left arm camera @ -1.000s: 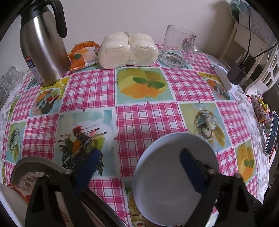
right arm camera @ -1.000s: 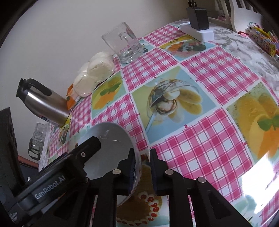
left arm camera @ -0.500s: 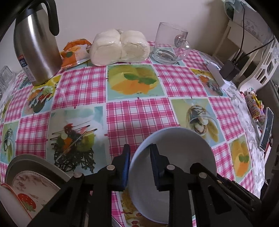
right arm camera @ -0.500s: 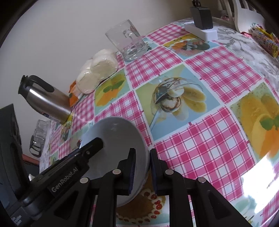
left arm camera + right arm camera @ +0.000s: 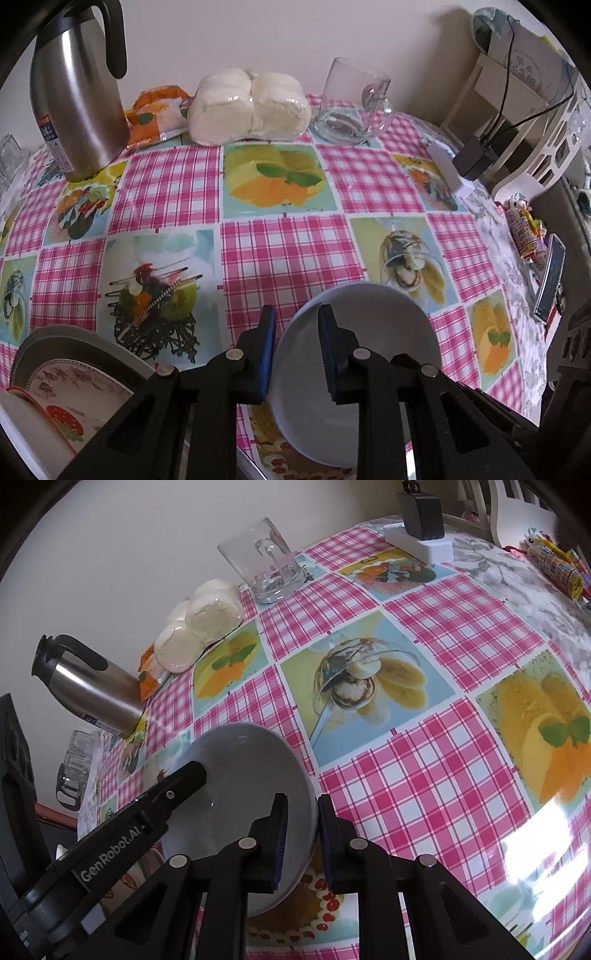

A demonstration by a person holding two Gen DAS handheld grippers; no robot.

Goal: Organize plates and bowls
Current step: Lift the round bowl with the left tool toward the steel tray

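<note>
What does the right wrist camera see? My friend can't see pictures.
The right gripper pinches the rim of a white bowl, and the left gripper grips its other side. Behind stand a glass mug, wrapped buns and a steel jug.

"GenRobot.AI" stands in white on the left tool (image 5: 186, 775). The thermos (image 5: 77, 103) label shows "24"; its other print is too small to read.

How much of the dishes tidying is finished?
Partly done: a flowered plate and a strawberry dish already sit stacked on a grey plate. Right now the left claw and right claw both pinch the white bowl's rim. Left: setting that bowl in place.
</note>
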